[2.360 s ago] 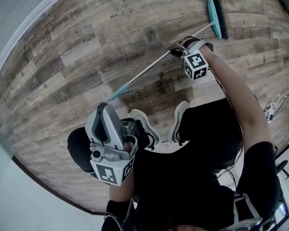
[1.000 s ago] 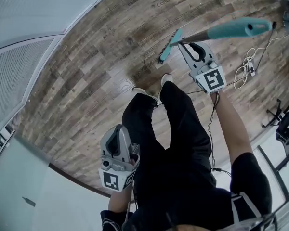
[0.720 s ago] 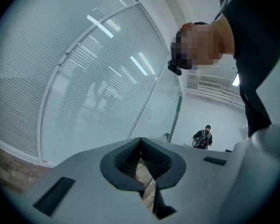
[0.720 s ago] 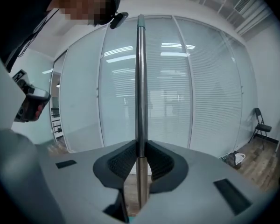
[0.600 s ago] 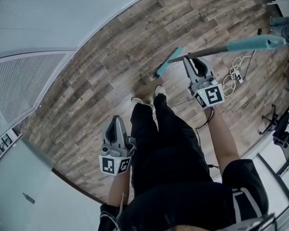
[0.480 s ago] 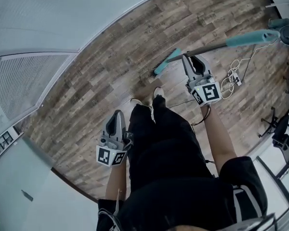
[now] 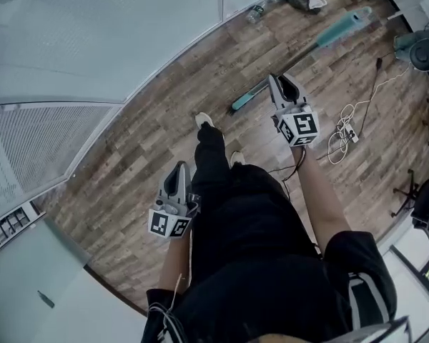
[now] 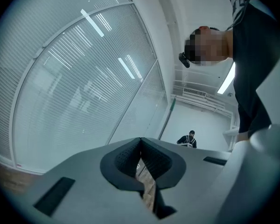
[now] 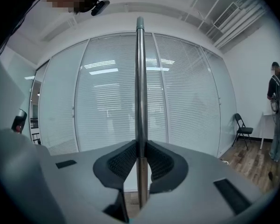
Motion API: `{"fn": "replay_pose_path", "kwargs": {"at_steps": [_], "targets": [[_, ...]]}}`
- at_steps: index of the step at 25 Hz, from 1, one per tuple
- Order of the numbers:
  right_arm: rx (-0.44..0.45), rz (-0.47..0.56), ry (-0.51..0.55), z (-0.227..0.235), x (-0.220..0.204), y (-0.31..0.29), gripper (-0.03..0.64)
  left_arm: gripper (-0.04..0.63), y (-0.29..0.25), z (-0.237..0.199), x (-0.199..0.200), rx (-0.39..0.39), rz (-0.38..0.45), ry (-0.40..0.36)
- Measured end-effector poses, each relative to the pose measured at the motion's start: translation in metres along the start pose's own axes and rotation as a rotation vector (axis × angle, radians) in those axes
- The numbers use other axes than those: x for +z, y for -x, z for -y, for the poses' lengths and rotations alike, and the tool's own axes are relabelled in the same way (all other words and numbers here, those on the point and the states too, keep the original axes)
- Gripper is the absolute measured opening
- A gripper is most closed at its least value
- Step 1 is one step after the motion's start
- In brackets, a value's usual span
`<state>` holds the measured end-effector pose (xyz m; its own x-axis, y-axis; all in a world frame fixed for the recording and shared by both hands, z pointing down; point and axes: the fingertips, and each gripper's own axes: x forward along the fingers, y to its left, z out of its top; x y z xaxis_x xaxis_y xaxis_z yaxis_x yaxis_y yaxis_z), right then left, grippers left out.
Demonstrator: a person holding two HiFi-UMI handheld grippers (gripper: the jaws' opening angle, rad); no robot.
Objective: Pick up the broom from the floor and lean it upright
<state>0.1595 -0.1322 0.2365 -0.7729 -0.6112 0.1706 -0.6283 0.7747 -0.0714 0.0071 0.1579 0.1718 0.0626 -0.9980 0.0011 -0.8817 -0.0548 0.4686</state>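
Right tongs (image 7: 279,82) clamped on broom (image 7: 327,34) shaft in head view, long axis running 7 to 2 o'clock; left tongs (image 7: 177,168) well apart, toward 7. Left gripper view: pressed together, empty. Right gripper view: shaft upright toward 12.

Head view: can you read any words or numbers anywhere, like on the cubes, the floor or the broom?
No text can be read in any view.
On the left cube of the left gripper: only black-and-white squares, no letters.
On the right cube of the right gripper: squares only.
On the floor: any print is too small to read.
On the broom: no label shows.
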Motion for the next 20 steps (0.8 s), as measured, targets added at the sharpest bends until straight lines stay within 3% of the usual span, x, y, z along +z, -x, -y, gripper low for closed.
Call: {"fn": "replay_pose_path", "kwargs": {"at_steps": [6,10,15,20], "targets": [[-0.029,-0.021,0.014,0.03,-0.005,-0.063,0.075,0.017,-0.069,-0.049,-0.006,-0.046,-0.025,0.017],[-0.069,-0.071,0.017,0.047,-0.016,-0.109,0.075,0.017,-0.123,-0.08,0.007,-0.057,-0.036,0.072],[-0.134,-0.086,-0.05,0.072,-0.023,-0.171,0.076,0.017,-0.199,-0.099,0.035,-0.13,-0.047,0.074],[-0.135,-0.124,-0.087,0.08,-0.038,-0.232,0.076,0.017,-0.243,-0.113,0.039,-0.218,-0.106,0.059]]}}
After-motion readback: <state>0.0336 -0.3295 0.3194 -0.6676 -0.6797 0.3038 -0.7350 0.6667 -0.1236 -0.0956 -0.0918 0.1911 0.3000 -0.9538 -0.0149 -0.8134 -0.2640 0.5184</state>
